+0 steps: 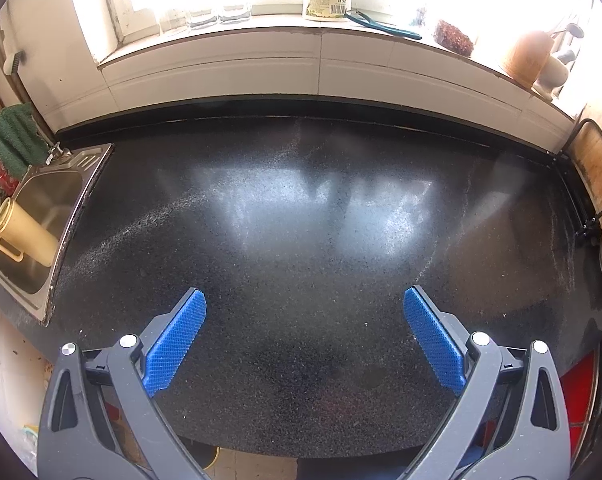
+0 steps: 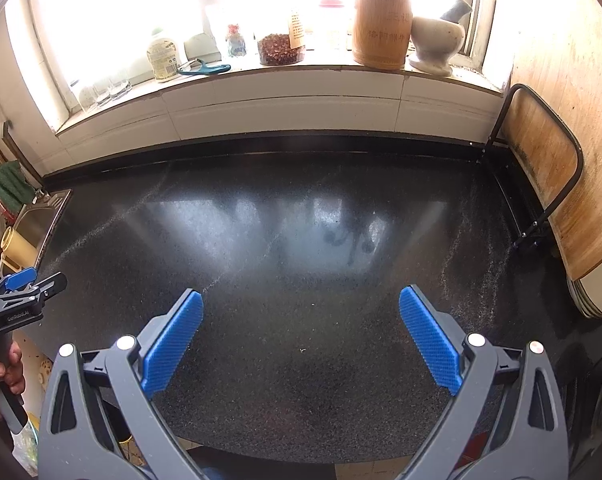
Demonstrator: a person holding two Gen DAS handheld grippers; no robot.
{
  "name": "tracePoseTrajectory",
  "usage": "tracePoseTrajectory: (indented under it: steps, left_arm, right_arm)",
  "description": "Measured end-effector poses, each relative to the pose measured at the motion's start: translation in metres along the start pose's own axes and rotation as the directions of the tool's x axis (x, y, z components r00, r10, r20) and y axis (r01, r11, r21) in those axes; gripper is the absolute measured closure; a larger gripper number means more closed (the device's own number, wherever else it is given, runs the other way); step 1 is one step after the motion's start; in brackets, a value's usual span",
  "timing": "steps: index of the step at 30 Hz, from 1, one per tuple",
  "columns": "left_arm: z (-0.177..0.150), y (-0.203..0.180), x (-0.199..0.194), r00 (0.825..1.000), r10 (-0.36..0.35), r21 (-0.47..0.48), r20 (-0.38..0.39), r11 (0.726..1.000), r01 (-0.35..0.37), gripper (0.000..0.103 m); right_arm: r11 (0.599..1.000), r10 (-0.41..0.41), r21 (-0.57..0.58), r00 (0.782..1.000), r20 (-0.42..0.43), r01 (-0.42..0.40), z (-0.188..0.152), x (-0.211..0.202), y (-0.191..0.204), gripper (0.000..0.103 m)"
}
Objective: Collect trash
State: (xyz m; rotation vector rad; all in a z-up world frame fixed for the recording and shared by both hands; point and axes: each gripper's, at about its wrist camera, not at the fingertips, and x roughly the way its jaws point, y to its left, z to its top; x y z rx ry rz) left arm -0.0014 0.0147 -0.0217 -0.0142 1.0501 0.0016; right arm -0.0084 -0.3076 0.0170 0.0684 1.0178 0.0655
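Two grippers hang over the dark speckled bench [image 1: 301, 240]: the left gripper [image 1: 304, 336] and right gripper [image 2: 301, 336] both spread wide, holding nothing. No trash shows on the bench in either view; only fine crumbs and dusty streaks toward its right edge. A yellow jug [image 1: 25, 232] lies in the sink [image 1: 41, 200] at the left edge. Best, I judge, to scan beyond the bench front edge before committing either gripper.
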Motion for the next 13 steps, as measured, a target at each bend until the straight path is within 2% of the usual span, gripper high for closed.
tracePoseTrajectory:
  steps: [7,13]
  left_arm:
    - [0.005,-0.003,0.008,1.0,-0.015,0.006,-0.003,1.0,0.015,0.007]
    - [0.003,-0.002,0.034,1.0,-0.007,0.019,0.006,1.0,0.007,0.007]
  right_arm:
    - [1.0,0.001,-0.003,1.0,-0.019,-0.001,0.0,0.012,-0.001,0.008]
    - [1.0,-0.003,-0.017,1.0,-0.026,0.003,0.0,0.035,-0.01,0.008]
